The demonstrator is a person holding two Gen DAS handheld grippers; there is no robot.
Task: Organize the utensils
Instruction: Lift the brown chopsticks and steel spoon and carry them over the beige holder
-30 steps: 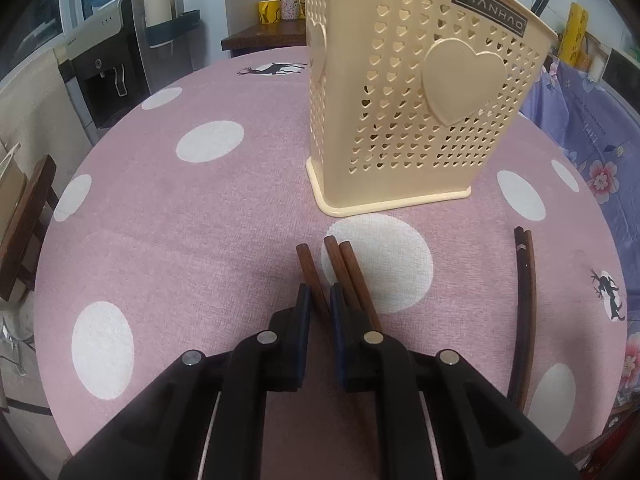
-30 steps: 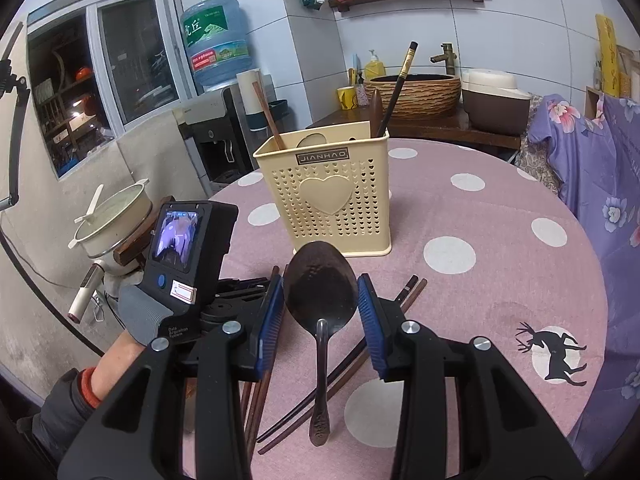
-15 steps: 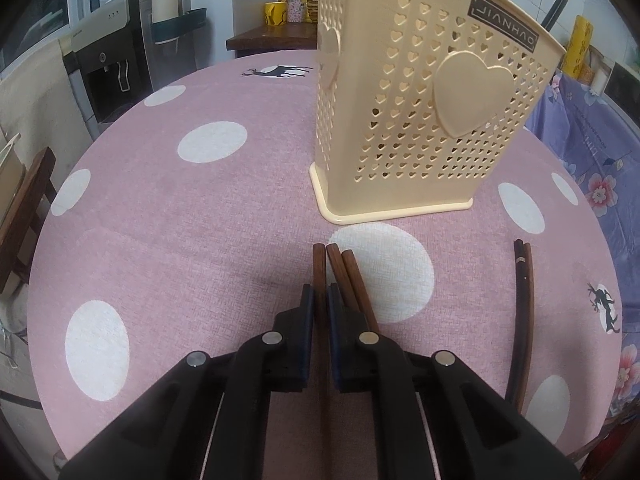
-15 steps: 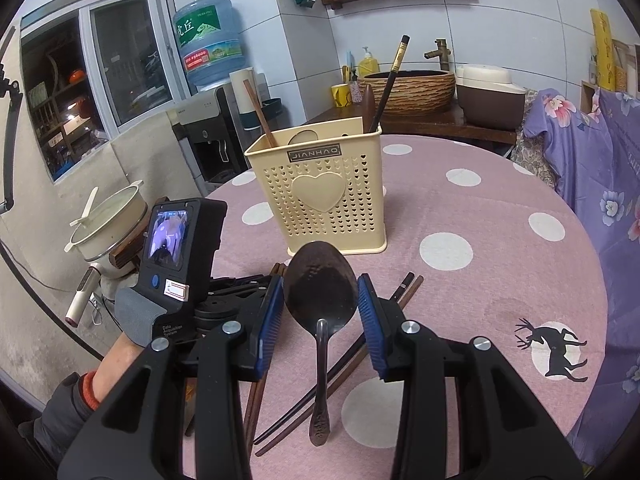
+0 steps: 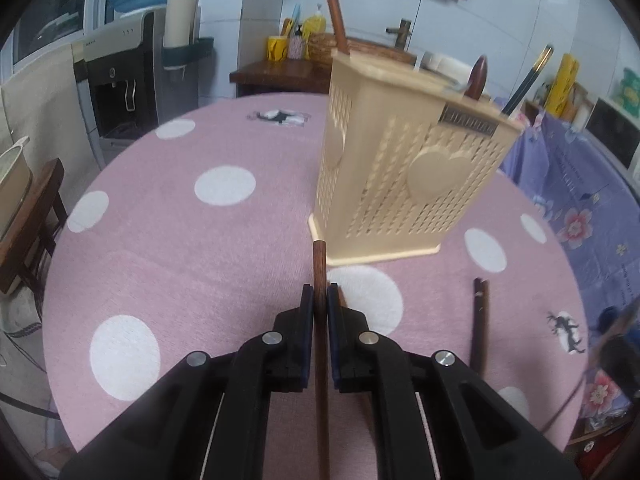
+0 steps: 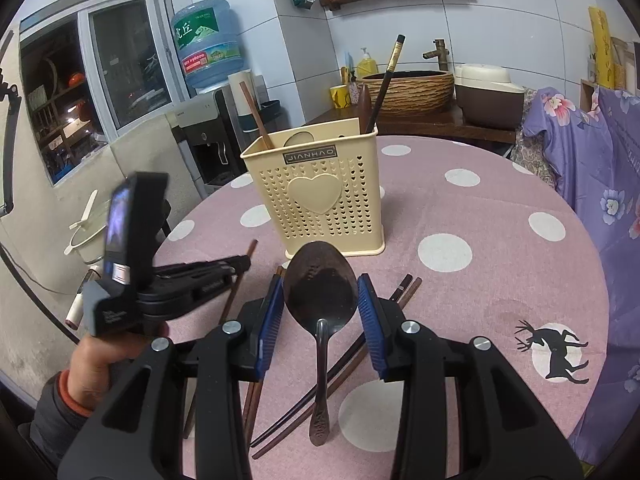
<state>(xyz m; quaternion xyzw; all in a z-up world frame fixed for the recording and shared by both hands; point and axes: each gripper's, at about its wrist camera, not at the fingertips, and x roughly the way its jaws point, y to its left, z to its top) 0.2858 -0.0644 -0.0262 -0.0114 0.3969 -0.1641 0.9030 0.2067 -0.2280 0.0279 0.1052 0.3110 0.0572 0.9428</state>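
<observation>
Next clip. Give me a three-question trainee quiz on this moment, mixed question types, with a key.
1. True or false: the left gripper is shut on a single brown chopstick.
2. What lies between the pads of the right gripper?
A. a fork
B. a dark metal spoon
C. a knife
3. Fill in: the cream utensil holder bears a raised ____ shape on its front.

Key
1. True: its pads clamp the stick, whose tip points at the holder's base.
2. B: the bowl sits between the blue pads; whether they press it cannot be told.
3. Heart.
</observation>
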